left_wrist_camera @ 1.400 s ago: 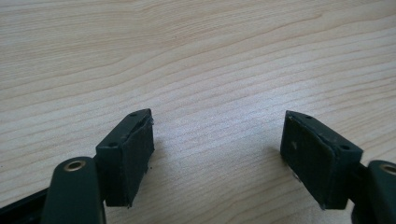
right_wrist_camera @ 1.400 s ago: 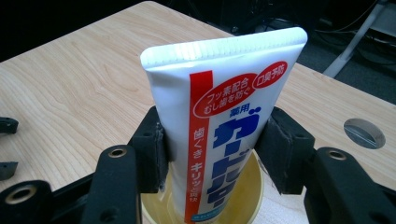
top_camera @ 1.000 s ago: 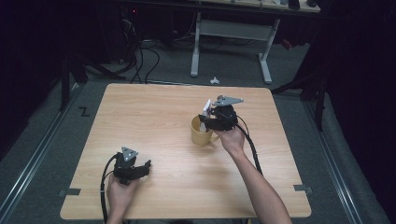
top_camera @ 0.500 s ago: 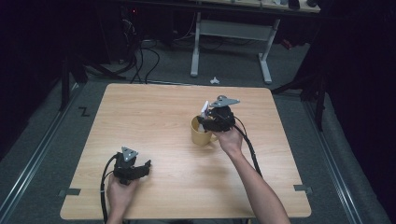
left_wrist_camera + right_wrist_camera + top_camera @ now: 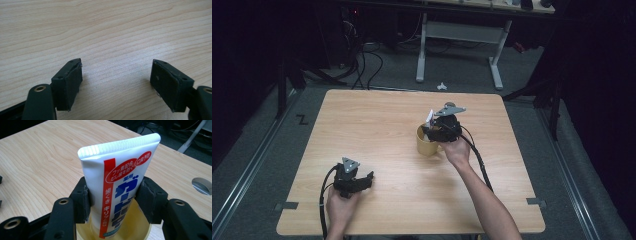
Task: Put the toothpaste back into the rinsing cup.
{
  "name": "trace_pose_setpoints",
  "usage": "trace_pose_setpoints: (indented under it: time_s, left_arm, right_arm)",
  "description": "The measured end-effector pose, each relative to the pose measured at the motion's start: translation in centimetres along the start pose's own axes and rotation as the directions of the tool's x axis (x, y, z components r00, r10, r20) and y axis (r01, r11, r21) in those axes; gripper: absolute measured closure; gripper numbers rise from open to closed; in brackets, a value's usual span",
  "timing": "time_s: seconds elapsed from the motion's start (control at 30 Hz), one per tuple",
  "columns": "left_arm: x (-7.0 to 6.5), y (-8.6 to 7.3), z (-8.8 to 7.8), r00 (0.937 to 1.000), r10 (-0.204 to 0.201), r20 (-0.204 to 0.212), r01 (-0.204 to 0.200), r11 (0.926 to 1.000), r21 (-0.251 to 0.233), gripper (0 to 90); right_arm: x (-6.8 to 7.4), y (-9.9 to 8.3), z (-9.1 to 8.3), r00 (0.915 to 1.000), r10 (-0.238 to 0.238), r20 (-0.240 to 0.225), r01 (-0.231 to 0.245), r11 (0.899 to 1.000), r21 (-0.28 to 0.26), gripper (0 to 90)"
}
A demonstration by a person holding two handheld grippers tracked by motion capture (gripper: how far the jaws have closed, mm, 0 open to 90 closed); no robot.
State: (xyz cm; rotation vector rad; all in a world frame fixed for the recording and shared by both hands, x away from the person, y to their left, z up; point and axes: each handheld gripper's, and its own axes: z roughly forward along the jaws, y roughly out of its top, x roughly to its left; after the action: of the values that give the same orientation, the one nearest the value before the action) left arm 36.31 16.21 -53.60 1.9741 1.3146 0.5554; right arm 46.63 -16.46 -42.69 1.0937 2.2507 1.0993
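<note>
Wooden table [image 5: 377,125] bears the left gripper [image 5: 362,181] at its near-left, jaws spread wide around nothing, while right of centre the right gripper [image 5: 435,131] clamps a white toothpaste tube [image 5: 117,192] — crimped end up, between both pads — standing in a yellow cup [image 5: 426,144].

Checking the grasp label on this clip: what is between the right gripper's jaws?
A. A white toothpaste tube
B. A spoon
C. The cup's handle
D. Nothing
A: in the right gripper view, the right gripper is clamped on both sides of a white tube whose lower end stands in the yellow cup.
</note>
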Motion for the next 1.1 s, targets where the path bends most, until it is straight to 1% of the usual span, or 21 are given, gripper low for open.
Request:
trace_pose_setpoints:
  time_s: [0.13, 0.23, 0.3, 0.4, 0.67, 1.1]
  left_arm:
    - [0.0, 0.0, 0.0, 1.0000, 0.000, 0.000, 0.000, 1.0000, 0.000, 26.1]
    - [0.0, 0.0, 0.0, 1.0000, 0.000, 0.000, 0.000, 1.0000, 0.000, 26.1]
    - [0.0, 0.0, 0.0, 1.0000, 0.000, 0.000, 0.000, 1.0000, 0.000, 26.1]
    - [0.0, 0.0, 0.0, 1.0000, 0.001, 0.000, -0.001, 1.0000, 0.001, 26.1]
    - [0.0, 0.0, 0.0, 1.0000, 0.001, -0.001, -0.001, 1.0000, 0.001, 26.1]
    - [-0.1, 0.0, 0.0, 1.0000, 0.003, -0.004, -0.003, 1.0000, 0.001, 26.1]
  right_arm:
    - [0.1, -0.1, 0.2, 1.0000, -0.002, -0.003, 0.002, 1.000, 0.002, 48.5]
    - [0.2, -0.3, 0.4, 1.0000, 0.004, -0.002, -0.004, 1.000, 0.013, 48.5]
    - [0.1, -0.4, 0.5, 1.0000, -0.008, 0.000, 0.008, 1.000, 0.018, 48.6]
    - [0.1, -0.6, 0.6, 1.0000, -0.002, 0.003, 0.002, 1.000, 0.026, 48.7]
    - [0.1, -0.8, 0.4, 0.9999, -0.013, 0.002, 0.013, 1.000, 0.020, 48.4]
    - [-0.1, -1.4, 0.1, 1.0000, -0.007, -0.006, 0.007, 1.000, 0.005, 45.9]
